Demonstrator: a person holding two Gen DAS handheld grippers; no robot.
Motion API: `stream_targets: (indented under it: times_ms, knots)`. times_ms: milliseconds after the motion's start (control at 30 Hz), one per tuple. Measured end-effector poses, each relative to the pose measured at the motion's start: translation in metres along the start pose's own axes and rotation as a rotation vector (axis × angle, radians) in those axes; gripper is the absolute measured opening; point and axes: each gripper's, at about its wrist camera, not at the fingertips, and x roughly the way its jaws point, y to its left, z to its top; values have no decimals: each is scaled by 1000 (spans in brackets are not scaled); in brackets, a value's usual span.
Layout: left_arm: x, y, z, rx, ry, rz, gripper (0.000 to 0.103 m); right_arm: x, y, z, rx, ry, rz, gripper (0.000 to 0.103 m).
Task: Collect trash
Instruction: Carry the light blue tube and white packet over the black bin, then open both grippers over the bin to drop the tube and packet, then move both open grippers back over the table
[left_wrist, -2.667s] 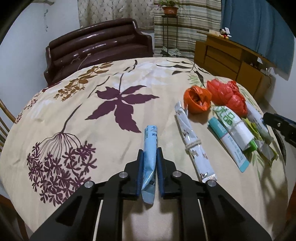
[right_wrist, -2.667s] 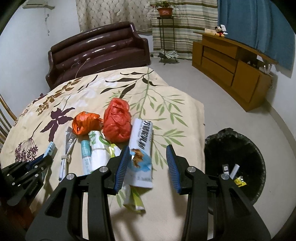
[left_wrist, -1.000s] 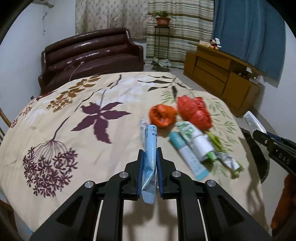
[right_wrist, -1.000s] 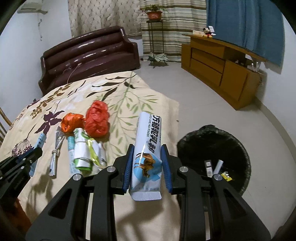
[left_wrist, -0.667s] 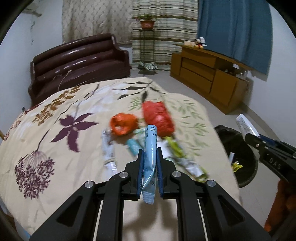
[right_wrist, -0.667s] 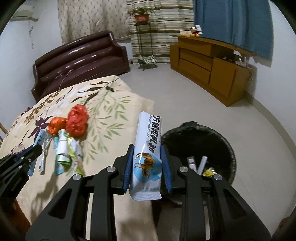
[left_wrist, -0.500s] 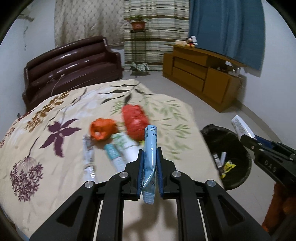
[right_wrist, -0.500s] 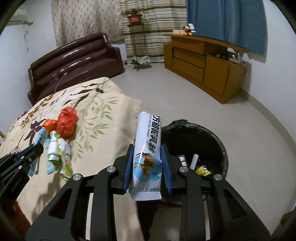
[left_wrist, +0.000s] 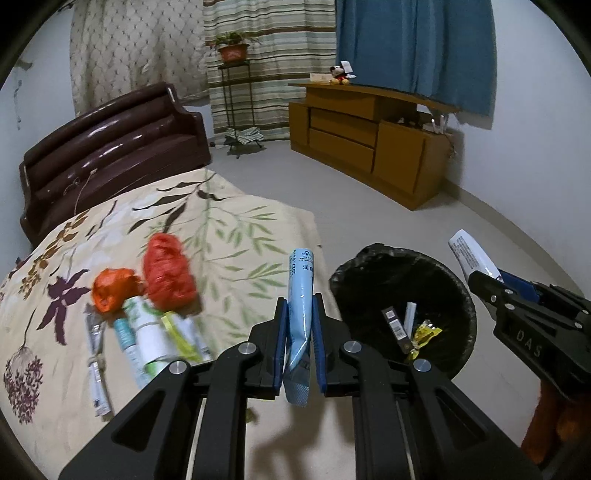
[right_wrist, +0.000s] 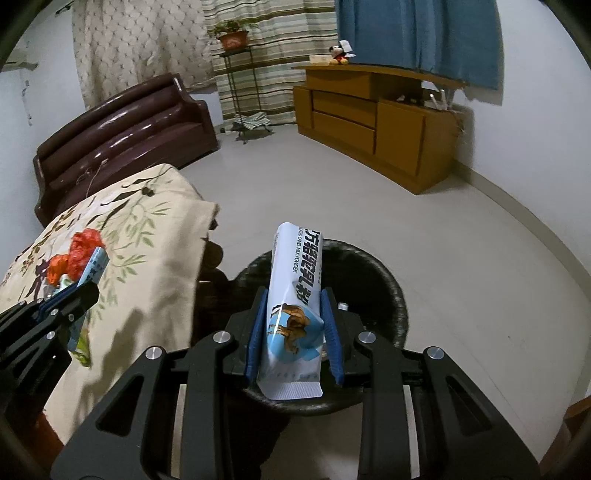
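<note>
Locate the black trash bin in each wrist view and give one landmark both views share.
Left wrist view: the black trash bin sits on the floor right of centre, between the left tool and the right tool.
Right wrist view: the bin is at centre, directly behind the right tool and its white milk powder packet.
Shared landmark: the wooden cabinet.

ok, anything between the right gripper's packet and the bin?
Nothing visible. The right gripper holds the white packet directly over the open black bin, whose mouth is uncovered. The table edge sits off to the left, out of the drop path. The left gripper, with its blue packet, is also off to the side.
</note>
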Motion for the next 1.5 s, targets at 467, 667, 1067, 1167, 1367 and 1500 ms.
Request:
stream_targets:
  times_ms: [467,667,1067,1167,1367,1500]
  knots:
    - [35,-31,12,42,30,-1,14,22,-27,3,45,17,-23,28]
    - [47,-42,17,57,39,-3,14,30,-33,6,57,19,-26,28]
    - [63,-52,25,79,52,5,14,51,-41,11,73,34,-34,29]
    - [65,-53,26,80,53,2,14,54,-43,12,74,38,-33,29]
    - [66,-54,28,74,54,2,35,57,-45,12,87,34,-39,44]
    - [66,-54,29,66,46,3,43,57,-46,12,92,31,-42,44]
